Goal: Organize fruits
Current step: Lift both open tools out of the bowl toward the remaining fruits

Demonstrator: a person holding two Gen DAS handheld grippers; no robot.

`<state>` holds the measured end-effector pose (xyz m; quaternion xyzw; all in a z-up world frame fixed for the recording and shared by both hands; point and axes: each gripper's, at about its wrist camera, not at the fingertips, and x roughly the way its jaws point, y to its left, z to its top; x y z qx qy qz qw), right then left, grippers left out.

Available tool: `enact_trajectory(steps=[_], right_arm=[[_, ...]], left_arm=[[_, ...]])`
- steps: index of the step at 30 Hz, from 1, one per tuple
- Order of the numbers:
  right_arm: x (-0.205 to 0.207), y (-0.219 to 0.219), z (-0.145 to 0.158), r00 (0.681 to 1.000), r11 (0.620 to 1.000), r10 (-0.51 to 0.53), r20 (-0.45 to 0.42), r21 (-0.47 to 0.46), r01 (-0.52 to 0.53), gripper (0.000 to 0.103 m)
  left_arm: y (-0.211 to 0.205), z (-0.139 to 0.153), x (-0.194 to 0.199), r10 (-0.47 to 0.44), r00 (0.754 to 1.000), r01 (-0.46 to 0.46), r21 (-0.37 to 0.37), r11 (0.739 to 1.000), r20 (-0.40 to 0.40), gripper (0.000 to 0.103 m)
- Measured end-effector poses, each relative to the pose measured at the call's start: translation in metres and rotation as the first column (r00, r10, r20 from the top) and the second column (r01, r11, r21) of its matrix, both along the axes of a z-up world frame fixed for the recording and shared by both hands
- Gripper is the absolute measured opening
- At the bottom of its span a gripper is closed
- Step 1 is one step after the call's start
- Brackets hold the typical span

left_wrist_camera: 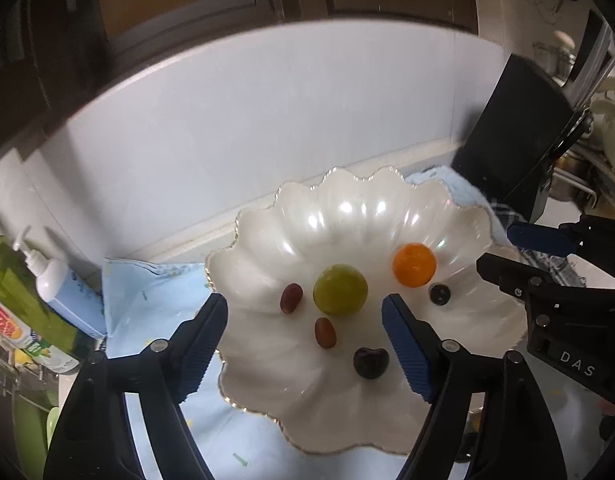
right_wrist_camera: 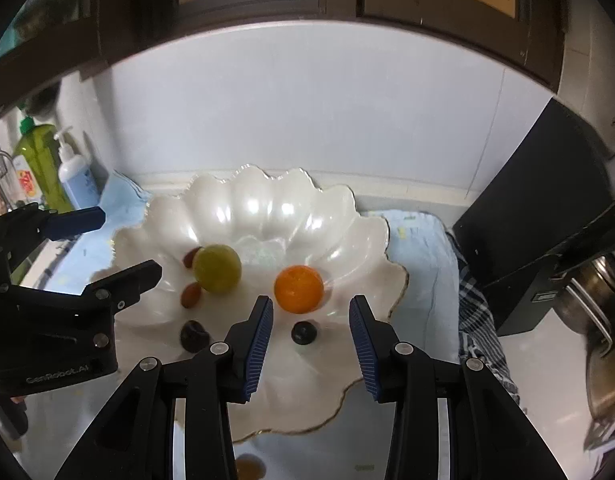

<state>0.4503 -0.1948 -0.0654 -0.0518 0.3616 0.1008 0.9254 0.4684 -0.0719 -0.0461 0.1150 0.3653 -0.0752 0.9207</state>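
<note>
Kitchen counter, pale blue cloth (left_wrist_camera: 155, 292) under a pearly scalloped dish (left_wrist_camera: 347, 220) holding all fruit.

Dish glossy, fluted, thin gilt rim. Inside: round green fruit (left_wrist_camera: 340, 289), smooth orange fruit (left_wrist_camera: 414, 265), two oblong reddish fruits (left_wrist_camera: 291, 298), (left_wrist_camera: 325, 332), long axes near upright in the left wrist view, heart-shaped dark cherry (left_wrist_camera: 370, 363), small dark berry (left_wrist_camera: 440, 294). Left gripper (left_wrist_camera: 307, 344) spread wide, holding nothing; right gripper (right_wrist_camera: 311, 340) parted over the berry, pads clear.

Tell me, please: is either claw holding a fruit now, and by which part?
Nothing is held. The left claw and the right claw both stand open above the white scalloped glass bowl, with empty space between their blue pads.
</note>
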Motion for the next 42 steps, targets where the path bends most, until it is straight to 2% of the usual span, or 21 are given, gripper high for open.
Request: enact_trajectory(steps=[4,6,10,13,19,30,38,42], right_arm=[[-0.017,-0.002,0.016,0.999,1.0,-0.008,0.05,0.011,0.008,0.041],[-0.029,-0.005,0.026,0.995,1.0,-0.024,0.094,0.02,0.023,0.041],[-0.045,-0.008,0.038,0.992,0.999,-0.029,0.126,0.034,0.025,0.041],[-0.061,-0.01,0.044,0.986,0.999,-0.035,0.164,0.025,0.031,0.05],[-0.091,-0.008,0.054,0.979,1.0,-0.012,0.205,0.013,0.01,0.051],[-0.137,-0.008,0.059,0.971,1.0,0.004,0.24,0.013,-0.007,0.051],[-0.166,-0.013,0.048,0.97,0.999,-0.028,0.242,0.024,0.023,0.051],[-0.175,-0.015,0.037,0.976,1.0,-0.028,0.217,0.014,0.025,0.051]], left_arm=[[0.002,0.018,-0.018,0.008,0.999,-0.008,-0.017,1.0,0.042,0.088],[0.004,0.027,-0.027,0.011,0.998,-0.009,-0.026,1.0,0.058,0.089],[0.006,0.04,-0.044,0.018,0.997,-0.014,-0.047,0.999,0.079,0.09],[0.007,0.046,-0.057,0.017,0.996,-0.012,-0.058,0.998,0.092,0.092],[0.004,0.056,-0.086,0.01,0.992,-0.003,-0.059,0.998,0.124,0.094],[0.007,0.057,-0.137,0.039,0.987,-0.025,-0.086,0.996,0.157,0.094],[0.011,0.045,-0.166,0.043,0.989,-0.028,-0.111,0.993,0.14,0.094],[0.008,0.04,-0.181,0.045,0.985,-0.032,-0.079,0.996,0.168,0.094]])
